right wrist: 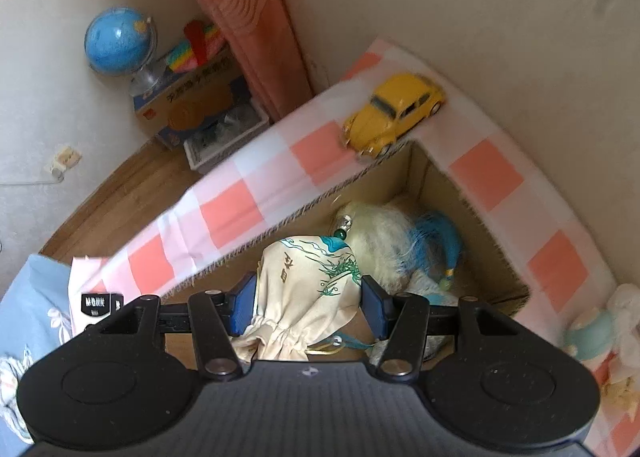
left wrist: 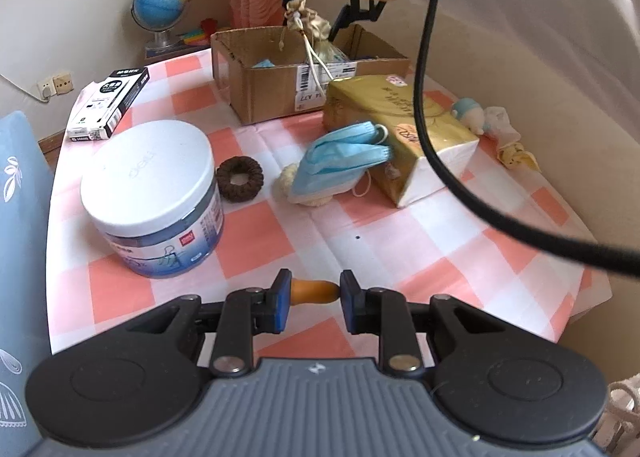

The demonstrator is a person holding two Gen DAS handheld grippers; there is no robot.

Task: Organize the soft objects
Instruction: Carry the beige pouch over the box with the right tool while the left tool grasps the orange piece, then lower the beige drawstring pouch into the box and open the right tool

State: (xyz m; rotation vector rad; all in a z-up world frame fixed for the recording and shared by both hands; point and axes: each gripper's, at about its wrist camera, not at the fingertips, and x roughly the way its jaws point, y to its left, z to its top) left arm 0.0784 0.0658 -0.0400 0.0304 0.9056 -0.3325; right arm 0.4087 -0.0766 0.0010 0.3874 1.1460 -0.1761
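In the right wrist view my right gripper (right wrist: 308, 297) is shut on a cream drawstring pouch (right wrist: 308, 277) with green print, held over the open cardboard box (right wrist: 440, 185). A fluffy white and blue toy (right wrist: 392, 245) lies inside the box. The left wrist view shows the same pouch (left wrist: 306, 23) hanging above the box (left wrist: 276, 93). My left gripper (left wrist: 314, 291) is shut on a small orange bulb-shaped piece (left wrist: 314, 290) low over the checked cloth. A blue face mask (left wrist: 344, 155) lies over a cream fluffy thing (left wrist: 310, 199). A brown scrunchie (left wrist: 239, 179) lies to their left.
A white-lidded tub (left wrist: 152, 193), a black-and-white carton (left wrist: 108, 103) and a gold tissue pack (left wrist: 404, 137) stand on the table. A small doll (left wrist: 478, 117) lies at the right edge. A black cable (left wrist: 424, 105) hangs across the view. A yellow toy car (right wrist: 394, 113) sits behind the box.
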